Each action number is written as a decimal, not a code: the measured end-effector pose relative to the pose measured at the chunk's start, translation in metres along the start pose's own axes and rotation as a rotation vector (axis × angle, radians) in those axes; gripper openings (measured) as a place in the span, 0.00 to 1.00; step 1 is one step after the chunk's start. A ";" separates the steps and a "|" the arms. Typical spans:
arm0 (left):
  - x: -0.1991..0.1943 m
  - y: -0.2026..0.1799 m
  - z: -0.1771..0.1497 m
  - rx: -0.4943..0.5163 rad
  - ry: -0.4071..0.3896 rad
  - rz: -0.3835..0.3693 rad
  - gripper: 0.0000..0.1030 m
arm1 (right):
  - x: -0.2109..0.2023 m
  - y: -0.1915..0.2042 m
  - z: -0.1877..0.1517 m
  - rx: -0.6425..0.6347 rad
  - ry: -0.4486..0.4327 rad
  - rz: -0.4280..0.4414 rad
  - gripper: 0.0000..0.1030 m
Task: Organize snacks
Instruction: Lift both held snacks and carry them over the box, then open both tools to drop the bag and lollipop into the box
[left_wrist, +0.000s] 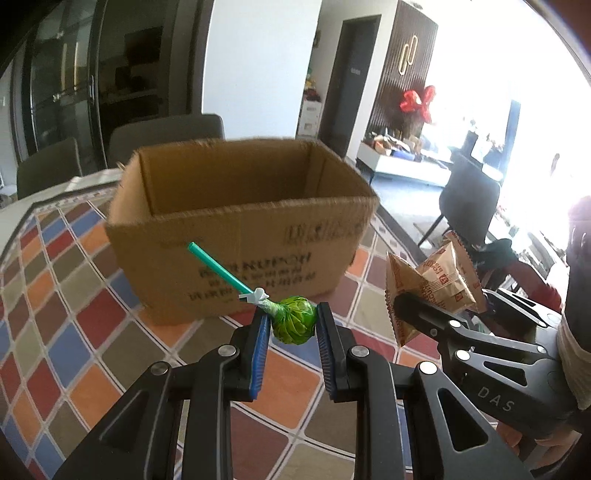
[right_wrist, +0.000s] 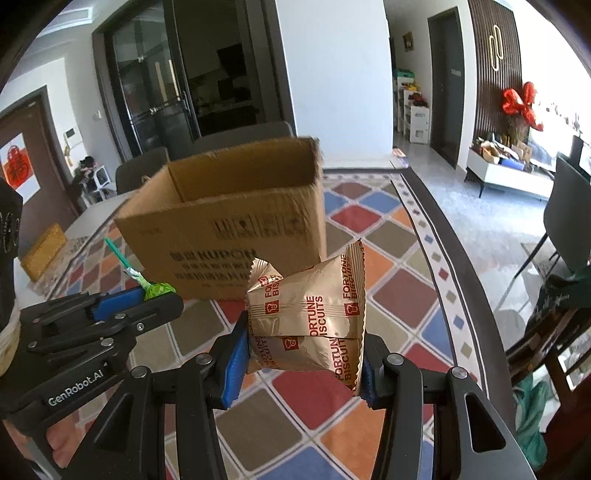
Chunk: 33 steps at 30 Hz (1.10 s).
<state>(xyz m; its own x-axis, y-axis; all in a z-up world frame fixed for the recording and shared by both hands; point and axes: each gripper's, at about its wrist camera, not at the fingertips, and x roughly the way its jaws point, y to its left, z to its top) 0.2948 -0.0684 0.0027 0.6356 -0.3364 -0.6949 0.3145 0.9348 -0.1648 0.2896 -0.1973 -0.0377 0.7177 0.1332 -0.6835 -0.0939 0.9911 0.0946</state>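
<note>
Snacks are held in the air in front of an open cardboard box (left_wrist: 236, 229) that stands on a table covered with a colourful diamond-patterned cloth (left_wrist: 74, 332). Left gripper (left_wrist: 291, 325) has its blue-padded fingers closed on the green-wrapped head of a lollipop (left_wrist: 295, 320), whose teal stick points up and to the left toward the box. Right gripper (right_wrist: 301, 350), just beside it, clamps a gold packet (right_wrist: 306, 314) printed "Fortune Biscuits" in red. Both snacks hover above the cloth, outside the box.
</note>
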 end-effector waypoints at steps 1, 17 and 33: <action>-0.003 0.002 0.003 -0.002 -0.010 0.003 0.25 | -0.001 0.002 0.003 -0.003 -0.006 0.003 0.48; -0.039 0.037 0.051 -0.023 -0.108 0.066 0.25 | -0.011 0.044 0.062 -0.109 -0.082 0.023 0.48; -0.013 0.062 0.099 -0.021 -0.046 0.083 0.25 | 0.016 0.062 0.124 -0.155 -0.026 0.050 0.48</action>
<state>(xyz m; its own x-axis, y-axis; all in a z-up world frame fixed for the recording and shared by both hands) 0.3756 -0.0176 0.0714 0.6911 -0.2617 -0.6737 0.2448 0.9618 -0.1225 0.3808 -0.1345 0.0467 0.7269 0.1843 -0.6615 -0.2338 0.9722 0.0139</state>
